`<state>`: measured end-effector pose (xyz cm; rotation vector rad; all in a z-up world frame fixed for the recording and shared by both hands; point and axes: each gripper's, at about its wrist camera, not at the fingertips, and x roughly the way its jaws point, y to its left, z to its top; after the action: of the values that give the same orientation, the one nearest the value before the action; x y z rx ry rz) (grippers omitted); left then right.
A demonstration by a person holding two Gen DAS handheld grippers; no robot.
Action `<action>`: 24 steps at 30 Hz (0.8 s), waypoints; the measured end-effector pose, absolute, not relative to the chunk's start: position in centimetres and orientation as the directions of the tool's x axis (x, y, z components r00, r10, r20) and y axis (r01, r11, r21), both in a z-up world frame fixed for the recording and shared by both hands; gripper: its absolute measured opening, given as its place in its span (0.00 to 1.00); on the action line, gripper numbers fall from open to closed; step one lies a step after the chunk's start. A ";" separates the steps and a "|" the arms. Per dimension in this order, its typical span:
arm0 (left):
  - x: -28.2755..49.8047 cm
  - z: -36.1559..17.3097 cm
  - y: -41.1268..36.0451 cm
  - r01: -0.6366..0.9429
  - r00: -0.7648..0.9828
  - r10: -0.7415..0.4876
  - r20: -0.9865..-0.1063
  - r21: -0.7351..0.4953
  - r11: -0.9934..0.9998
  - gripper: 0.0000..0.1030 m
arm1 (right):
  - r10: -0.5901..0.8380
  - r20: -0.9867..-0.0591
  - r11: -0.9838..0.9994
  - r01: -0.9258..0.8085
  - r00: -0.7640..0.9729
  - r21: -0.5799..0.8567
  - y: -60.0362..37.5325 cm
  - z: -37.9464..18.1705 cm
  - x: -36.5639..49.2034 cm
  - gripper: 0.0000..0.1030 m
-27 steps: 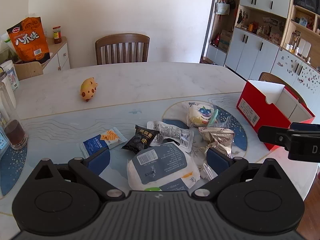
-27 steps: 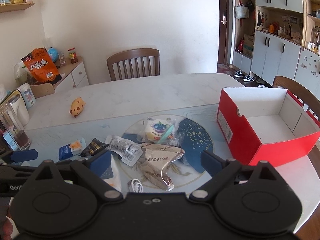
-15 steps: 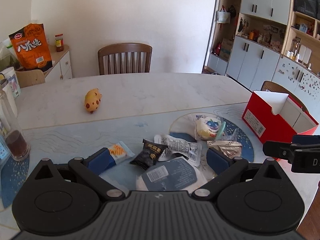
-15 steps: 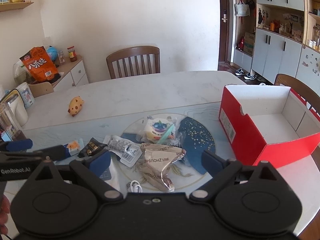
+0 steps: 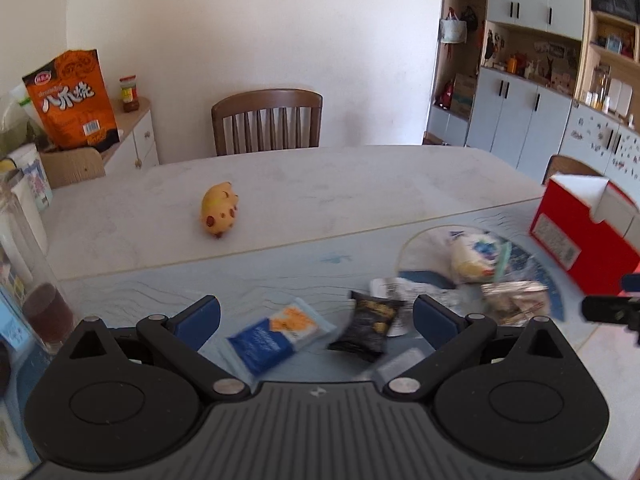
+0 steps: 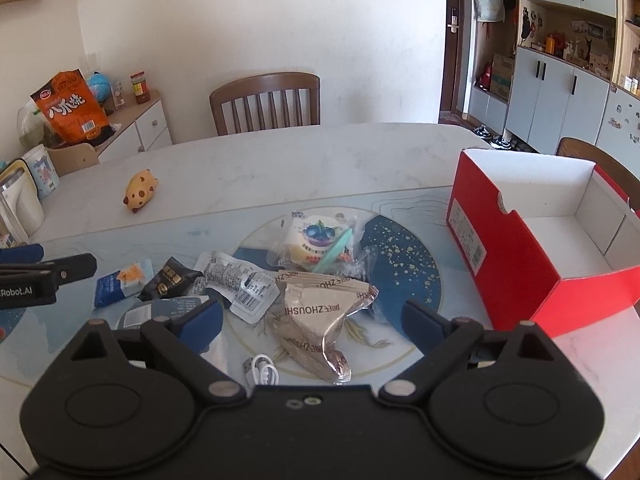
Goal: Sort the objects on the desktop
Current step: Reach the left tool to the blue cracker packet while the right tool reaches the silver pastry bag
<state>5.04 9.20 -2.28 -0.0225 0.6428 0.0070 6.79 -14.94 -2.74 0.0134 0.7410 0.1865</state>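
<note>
Snack packets lie heaped on the blue placemat [image 6: 400,264]. Among them are a tan foil pack [image 6: 320,312], a blueberry cake pack [image 6: 316,236], a white barcoded sachet [image 6: 236,284], a black packet [image 5: 370,326] and a blue-and-orange packet [image 5: 280,334]. A coiled white cable [image 6: 260,372] rests near the front. A yellow spotted pig toy [image 5: 219,210] stands alone farther back. The red box [image 6: 500,272] stands open and empty on the right. My left gripper [image 5: 316,312] hovers open above the blue and black packets. My right gripper [image 6: 312,316] hovers open over the tan pack. Neither holds anything.
A glass of dark liquid [image 5: 44,312] and white containers [image 6: 24,196] crowd the table's left edge. A wooden chair [image 5: 268,120] stands behind the table [image 5: 360,184]. An orange snack bag [image 5: 72,100] sits on the sideboard. Cabinets [image 5: 520,120] line the right wall.
The left gripper has swung leftward and back, so the snack heap has slid right in its view and the large grey pouch has gone under its body. The right gripper has barely shifted.
</note>
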 end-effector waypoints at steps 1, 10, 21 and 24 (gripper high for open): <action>5.2 -2.6 9.5 -0.004 0.799 -0.007 -0.601 -0.017 1.000 1.00 | 0.172 -0.671 0.983 -0.166 0.721 0.074 -14.8 -2.9 7.0 0.94; 7.2 -5.2 11.8 0.022 0.778 -0.017 -0.628 0.000 1.000 1.00 | 0.159 -0.699 0.986 -0.153 0.697 0.071 -14.3 -4.4 8.9 0.93; 9.7 -8.4 13.0 0.093 0.754 -0.052 -0.655 0.028 0.995 1.00 | 0.157 -0.733 0.984 -0.169 0.663 0.057 -12.8 -6.2 11.2 0.90; 10.2 -9.3 13.1 0.129 0.743 -0.068 -0.666 0.043 0.991 0.99 | 0.150 -0.744 0.985 -0.162 0.651 0.056 -12.5 -6.8 11.8 0.90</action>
<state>10.15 13.13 -9.28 0.0883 0.7255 -0.1077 11.76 -12.53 -6.78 -0.0155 0.8438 0.1769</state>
